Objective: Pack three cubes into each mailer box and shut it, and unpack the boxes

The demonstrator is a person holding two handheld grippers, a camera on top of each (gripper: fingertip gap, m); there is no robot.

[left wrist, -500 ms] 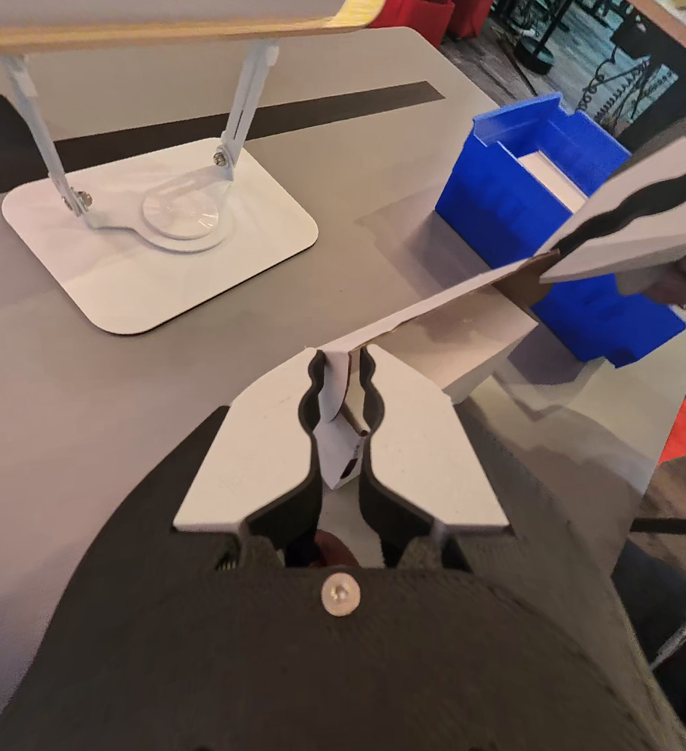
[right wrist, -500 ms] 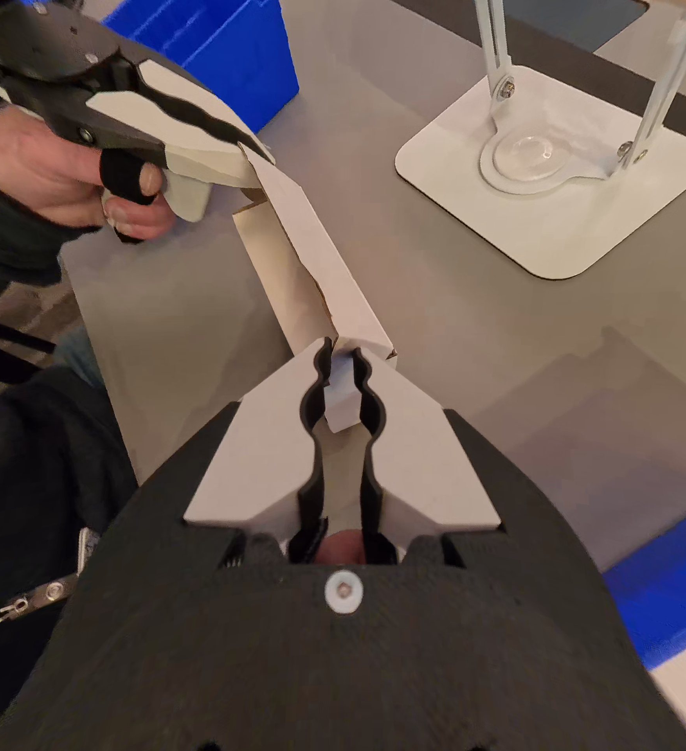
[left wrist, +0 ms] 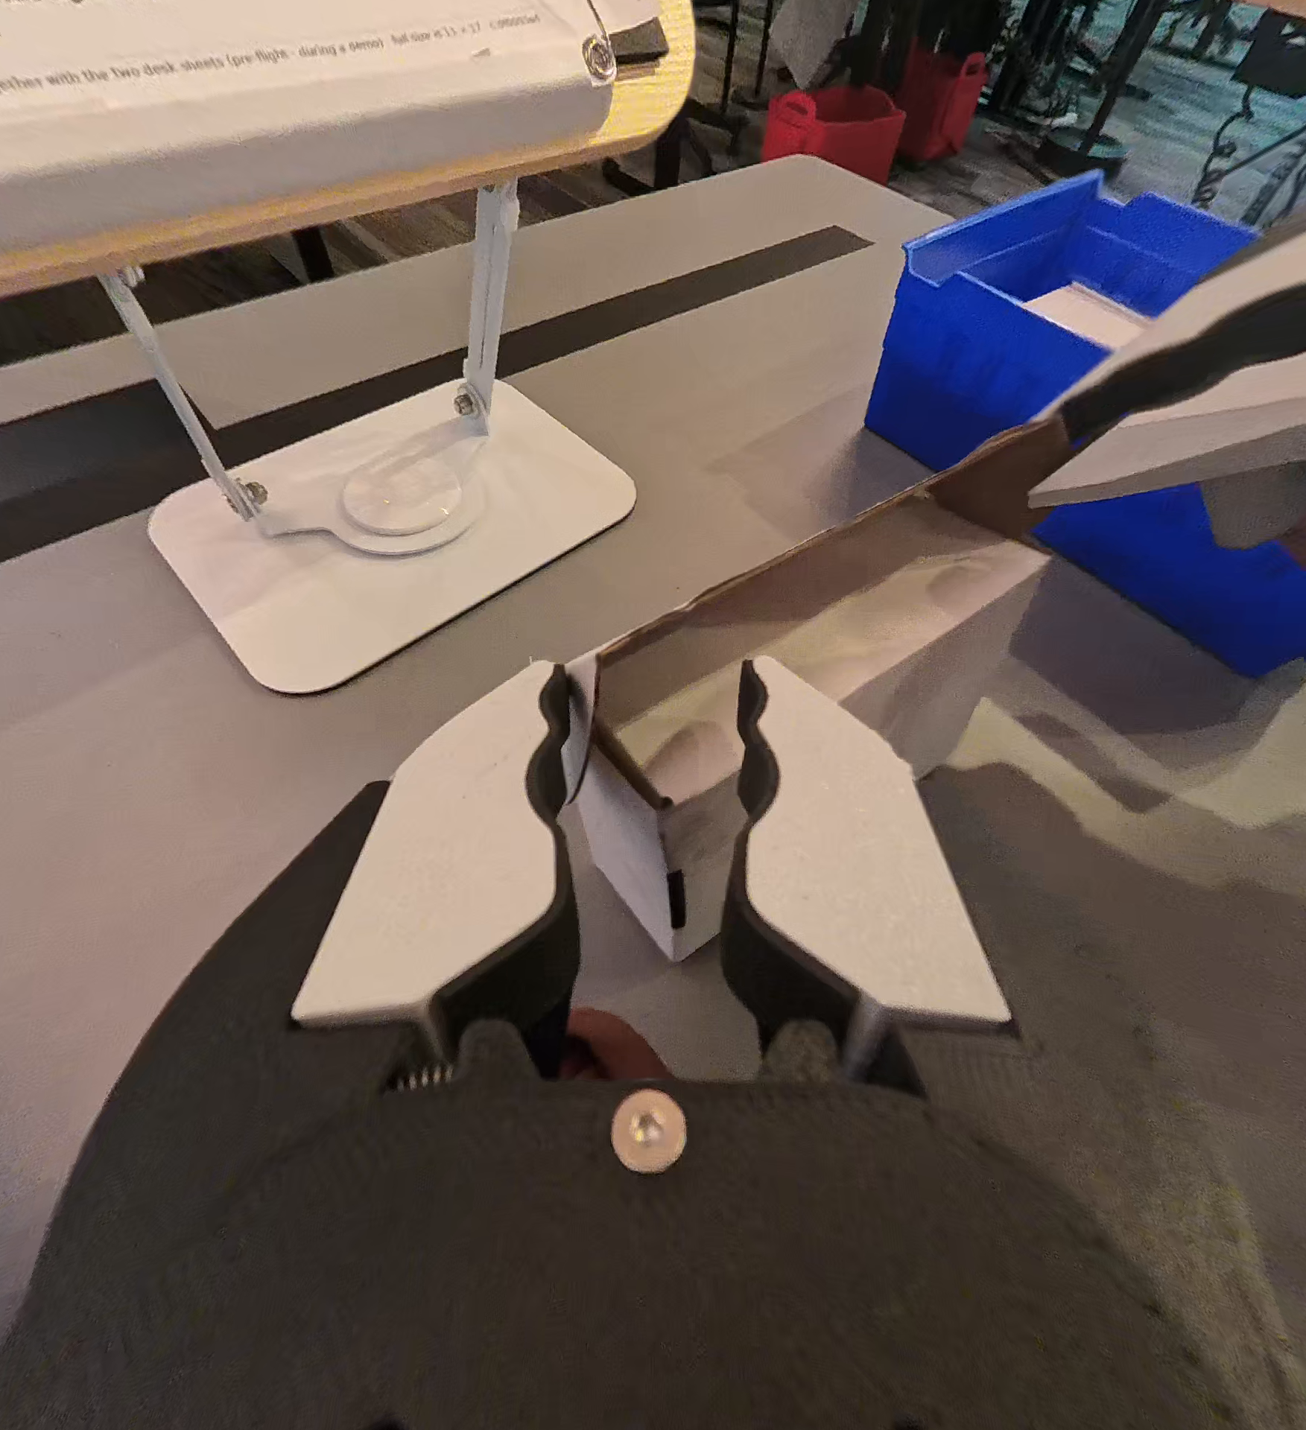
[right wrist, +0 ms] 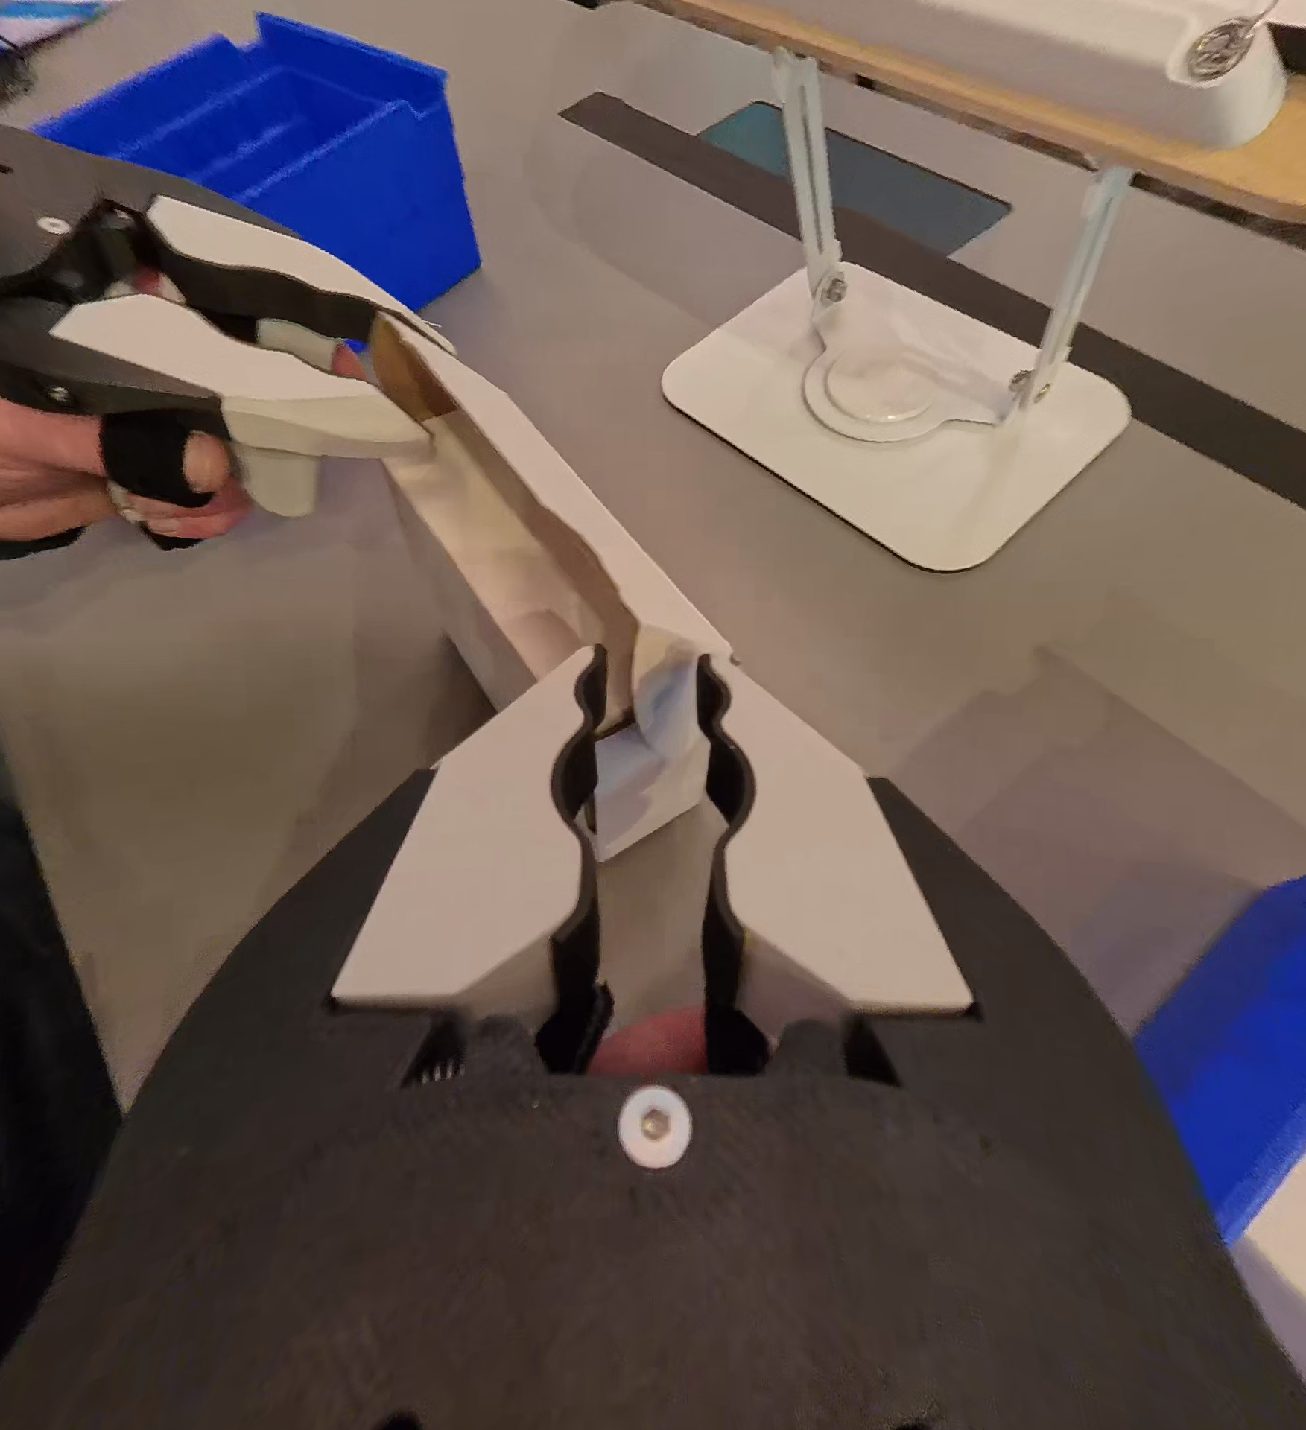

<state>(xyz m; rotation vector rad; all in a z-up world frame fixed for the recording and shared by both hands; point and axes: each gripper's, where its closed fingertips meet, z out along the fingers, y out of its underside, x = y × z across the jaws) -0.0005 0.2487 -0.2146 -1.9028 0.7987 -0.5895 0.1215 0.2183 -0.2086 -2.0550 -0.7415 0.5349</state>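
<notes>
Mailer box [left wrist: 889,619] stands on the grey surface [left wrist: 170,812] at frame centre with its lid flap raised, so it is not shut; no cubes are visible. Left claw [left wrist: 646,681] is parted around the near box corner, gripping nothing. Right claw [right wrist: 649,673] straddles the opposite corner, its grip undeterminable; judged progress: early.
</notes>
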